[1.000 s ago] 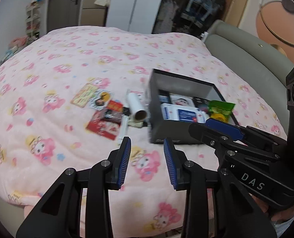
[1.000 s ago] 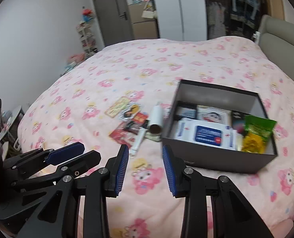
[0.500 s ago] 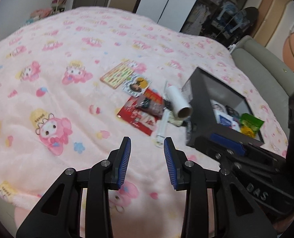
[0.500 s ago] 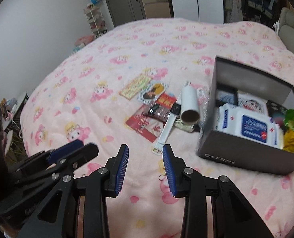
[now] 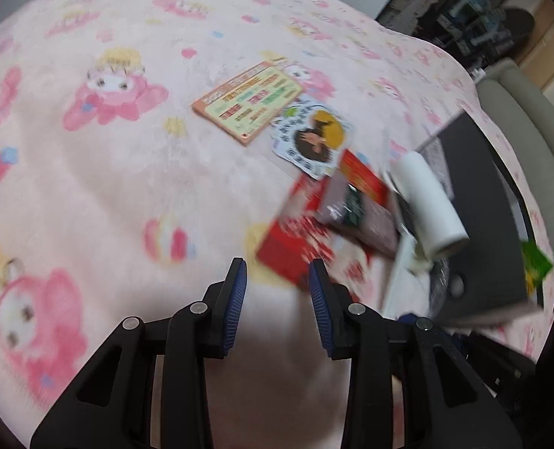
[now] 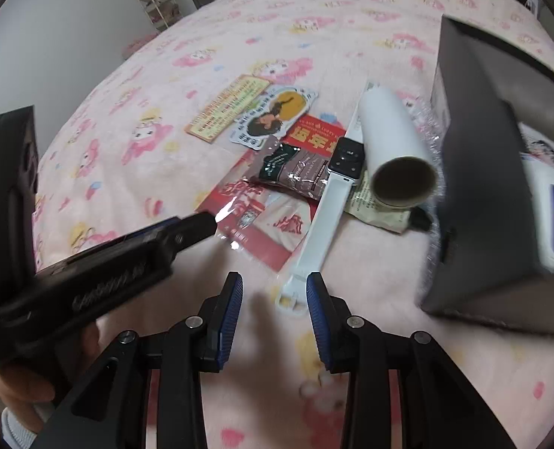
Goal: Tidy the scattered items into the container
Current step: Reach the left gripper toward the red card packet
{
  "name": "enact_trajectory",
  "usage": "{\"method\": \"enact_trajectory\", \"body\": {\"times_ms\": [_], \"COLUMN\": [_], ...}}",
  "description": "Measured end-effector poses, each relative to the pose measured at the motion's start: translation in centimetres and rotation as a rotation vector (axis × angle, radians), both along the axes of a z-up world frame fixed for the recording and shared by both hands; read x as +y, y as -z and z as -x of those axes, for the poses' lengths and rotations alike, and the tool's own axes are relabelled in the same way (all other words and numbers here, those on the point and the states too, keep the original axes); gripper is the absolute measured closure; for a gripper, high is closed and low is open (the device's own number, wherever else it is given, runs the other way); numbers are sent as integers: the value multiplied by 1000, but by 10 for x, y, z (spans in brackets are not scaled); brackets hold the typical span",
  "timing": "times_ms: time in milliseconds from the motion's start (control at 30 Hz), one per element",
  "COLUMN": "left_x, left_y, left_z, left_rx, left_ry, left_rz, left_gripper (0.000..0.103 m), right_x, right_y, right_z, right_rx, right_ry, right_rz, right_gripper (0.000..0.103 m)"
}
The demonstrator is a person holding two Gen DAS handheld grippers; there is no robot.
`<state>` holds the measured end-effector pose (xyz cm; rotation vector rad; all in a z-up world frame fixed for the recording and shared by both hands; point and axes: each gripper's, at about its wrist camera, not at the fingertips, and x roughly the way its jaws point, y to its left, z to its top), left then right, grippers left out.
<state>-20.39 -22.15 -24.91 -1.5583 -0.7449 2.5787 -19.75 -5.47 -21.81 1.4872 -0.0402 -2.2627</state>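
On the bed point(image 6: 351, 18), both grippers, left point(image 5: 277, 292) and right point(image 6: 274, 301), had moved closer to the scattered pile, fingers wide apart and empty, ready to grab the white watch point(image 6: 325, 209).

1. A pink cartoon-print bedspread point(image 6: 134, 138) covers the bed.
2. At its centre lie an orange card point(image 6: 227, 109), a sticker point(image 6: 277, 114), red packets point(image 6: 252, 220), a white watch point(image 6: 329, 209) and a paper roll point(image 6: 392, 138).
3. A dark box point(image 6: 490, 172) rests at 3 o'clock.
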Motion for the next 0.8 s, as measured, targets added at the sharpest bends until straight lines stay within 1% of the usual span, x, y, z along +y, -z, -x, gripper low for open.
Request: {"method": "enact_trajectory", "body": {"times_ms": [67,133,200,233,267,300,333,467,500,567,667,800], "left_x": [-3,-3,0,1,3,5,7,12,14,22,37,47], "left_y": [5,8,9,8,7,4,0,-12,-15,-18,-21,-20], "left_z": [4,8,10,10,10,8,6,-14,-20,-35,-58,-82], "left_rx": [-2,2,7,12,18,33,50,69,73,65,58,48], "left_ry": [-8,1,13,19,25,31,38,24,20,27,38,27], "left_rz": [-34,-44,-46,-43,-40,-31,-20,-57,-67,-48,-39,-75], "left_gripper": [68,65,65,67,74,77,84,93,94,94,94,94], "right_x": [-2,-2,-1,0,1,2,4,13,17,26,38,48], "right_y": [5,13,21,24,26,25,23,13,10,6,1,-1], "right_z": [7,15,22,24,25,24,23,9,5,-5,-20,-39], "right_rx": [1,1,-8,-16,-22,-20,-13,-7,-12,-20,-42,-87], "right_ry": [0,9,21,27,33,37,40,57,63,77,85,76], "right_rz": [0,1,7,15,23,28,33,41,47,59,87,131], "right_gripper": [71,71,70,70,70,70,70,70,70,70,70,70]}}
